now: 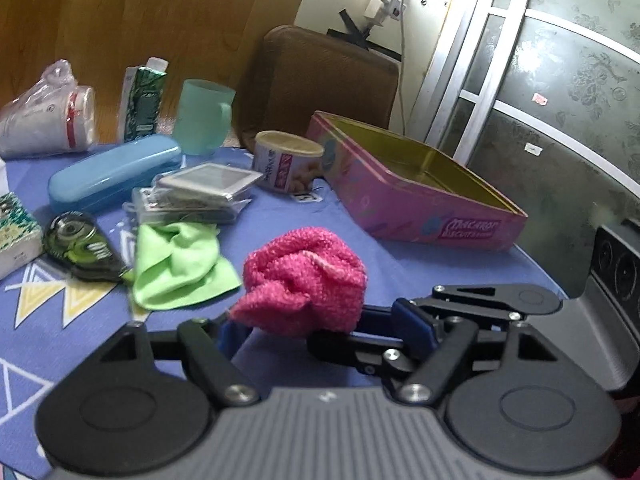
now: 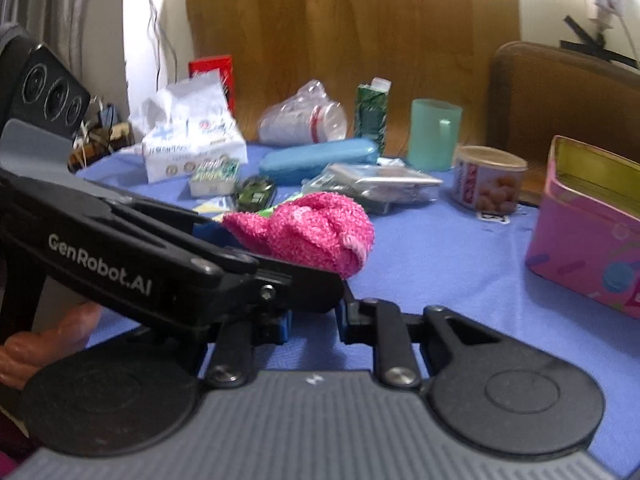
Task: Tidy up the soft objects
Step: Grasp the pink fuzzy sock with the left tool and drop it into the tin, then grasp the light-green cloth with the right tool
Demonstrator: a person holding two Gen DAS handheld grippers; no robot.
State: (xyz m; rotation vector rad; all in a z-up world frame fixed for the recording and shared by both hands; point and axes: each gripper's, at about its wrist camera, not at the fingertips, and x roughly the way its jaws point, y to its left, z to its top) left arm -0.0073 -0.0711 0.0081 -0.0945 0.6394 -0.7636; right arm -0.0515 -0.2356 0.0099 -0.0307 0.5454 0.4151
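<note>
A fluffy pink cloth [image 1: 308, 280] [image 2: 312, 232] lies bunched on the blue tablecloth, between the blue pads of my left gripper [image 1: 325, 326] [image 2: 272, 256]. The left pad touches its lower lobe and the right pad stands apart from it, so this gripper is open. My right gripper [image 2: 312, 312] [image 1: 320, 346] comes in from the right with its jaws nearly together. Its tips meet the cloth's lower edge and are partly hidden by the left gripper's finger. A crumpled green cloth [image 1: 180, 268] lies to the left. An open pink tin [image 1: 460, 216] [image 2: 580, 248] stands empty at the right.
Behind the cloths are a blue case [image 1: 112, 172], a teal mug [image 1: 204, 116], a small can [image 1: 284, 160], a green tape dispenser [image 1: 80, 248], packets and a tissue pack [image 2: 188, 140]. A brown chair back [image 1: 320, 88] stands past the table edge. A hand [image 2: 44, 344] holds the left gripper.
</note>
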